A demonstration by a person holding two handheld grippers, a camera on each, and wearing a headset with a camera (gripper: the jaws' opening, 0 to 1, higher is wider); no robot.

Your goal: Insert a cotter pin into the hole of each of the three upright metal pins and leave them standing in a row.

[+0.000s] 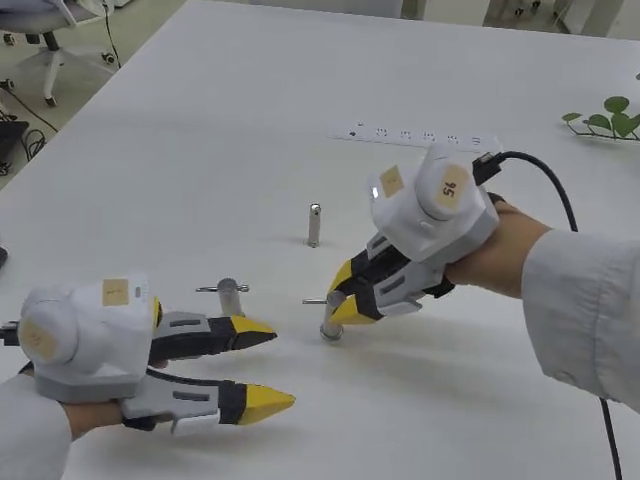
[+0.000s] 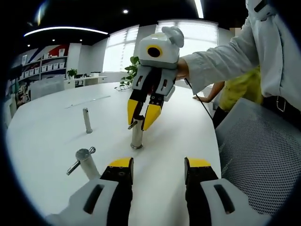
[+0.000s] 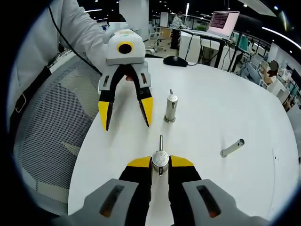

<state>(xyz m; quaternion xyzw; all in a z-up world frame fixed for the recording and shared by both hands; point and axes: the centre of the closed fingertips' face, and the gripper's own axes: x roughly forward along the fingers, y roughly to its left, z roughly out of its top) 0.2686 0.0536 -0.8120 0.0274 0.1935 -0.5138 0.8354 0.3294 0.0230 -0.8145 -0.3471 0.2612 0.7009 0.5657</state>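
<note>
Three upright metal pins stand on the white table (image 1: 230, 130). The far pin (image 1: 314, 225) (image 2: 87, 120) (image 3: 233, 147) has no cotter pin that I can see. The near-left pin (image 1: 230, 296) (image 2: 87, 163) (image 3: 170, 107) carries a cotter pin through its top. My right gripper (image 1: 338, 297) (image 2: 143, 117) (image 3: 160, 165) is shut on the top of the third pin (image 1: 331, 326) (image 2: 137, 137) (image 3: 160, 159), whose cotter pin (image 3: 161, 141) pokes out on the far side. My left gripper (image 1: 262, 365) (image 2: 160, 170) (image 3: 125, 109) lies open on the table, close to the near-left pin.
A white power strip (image 1: 415, 137) lies at the back of the table. Plant leaves (image 1: 605, 118) show at the right edge. The right gripper's black cable (image 1: 560, 200) trails over the sleeve. An office chair (image 1: 40, 30) stands off the far left corner.
</note>
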